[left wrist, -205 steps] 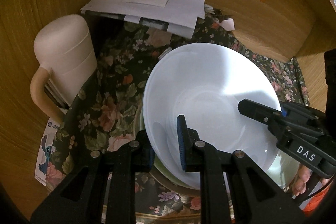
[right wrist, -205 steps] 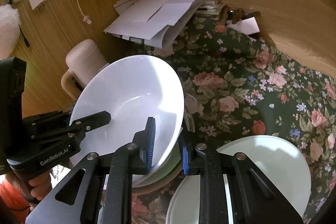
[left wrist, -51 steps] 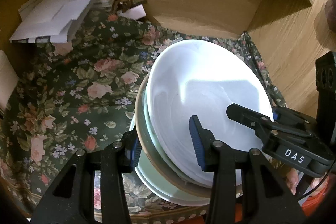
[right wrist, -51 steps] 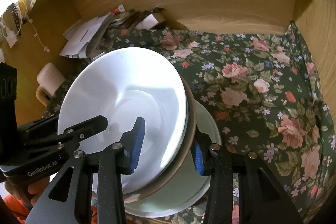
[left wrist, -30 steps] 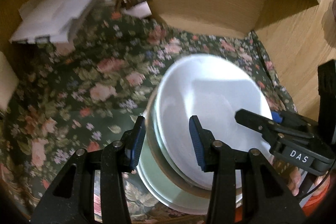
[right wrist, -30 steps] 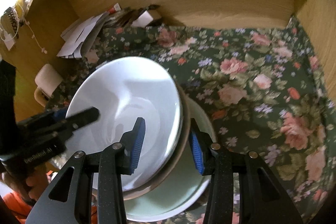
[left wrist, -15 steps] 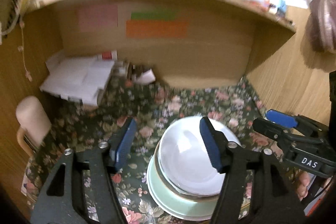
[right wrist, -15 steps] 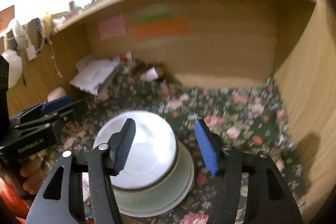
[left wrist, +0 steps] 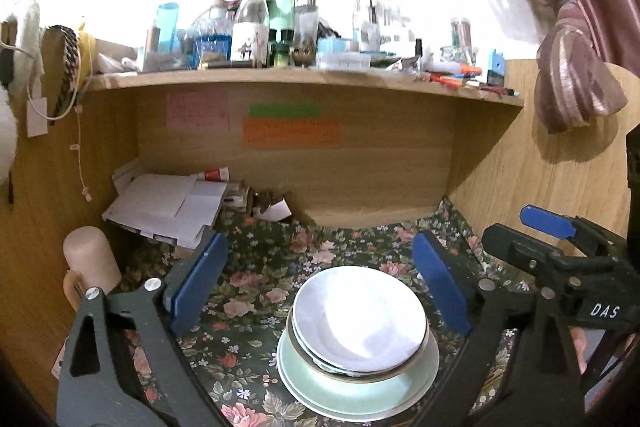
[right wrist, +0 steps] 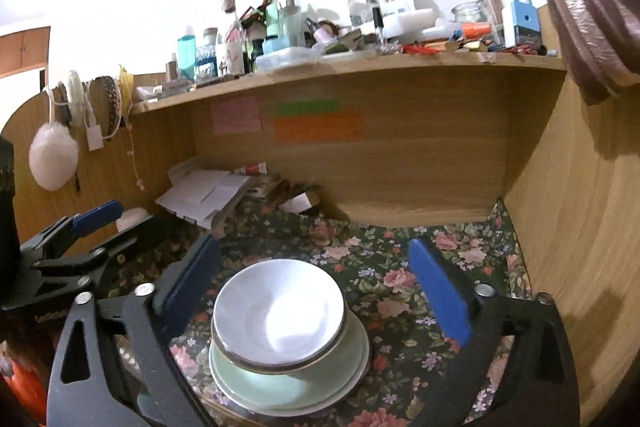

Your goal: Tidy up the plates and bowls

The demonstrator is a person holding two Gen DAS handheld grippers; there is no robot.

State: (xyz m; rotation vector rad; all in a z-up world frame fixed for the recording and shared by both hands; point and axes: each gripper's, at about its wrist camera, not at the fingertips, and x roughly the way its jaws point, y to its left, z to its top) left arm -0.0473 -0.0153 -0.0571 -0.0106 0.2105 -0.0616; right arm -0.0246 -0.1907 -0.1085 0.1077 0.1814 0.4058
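Observation:
A white bowl point(left wrist: 360, 315) point(right wrist: 278, 311) rests on top of a stack, with a brown-rimmed dish under it and pale green plates point(left wrist: 360, 387) point(right wrist: 288, 387) at the bottom, on the floral cloth point(left wrist: 256, 267). My left gripper point(left wrist: 320, 281) hangs above and behind the stack, its jaws opening wide with nothing between the pads. My right gripper point(right wrist: 316, 281) does the same on the other side, jaws opening, clear of the bowl. Each gripper shows in the other's view: the right one point(left wrist: 560, 267) at the right edge, the left one point(right wrist: 68, 247) at the left edge.
Papers point(left wrist: 168, 207) are piled at the back left of the wooden desk niche. A beige mug point(left wrist: 90, 267) stands at the left. The shelf point(left wrist: 304, 77) above is crowded with bottles and jars. Wooden walls close both sides. A curtain point(left wrist: 568, 39) hangs at the upper right.
Both grippers let go of the stack's rim, opened wide, and pulled up and back. The views tilted up from the dishes to the whole niche and shelf. The stack stays on the cloth.

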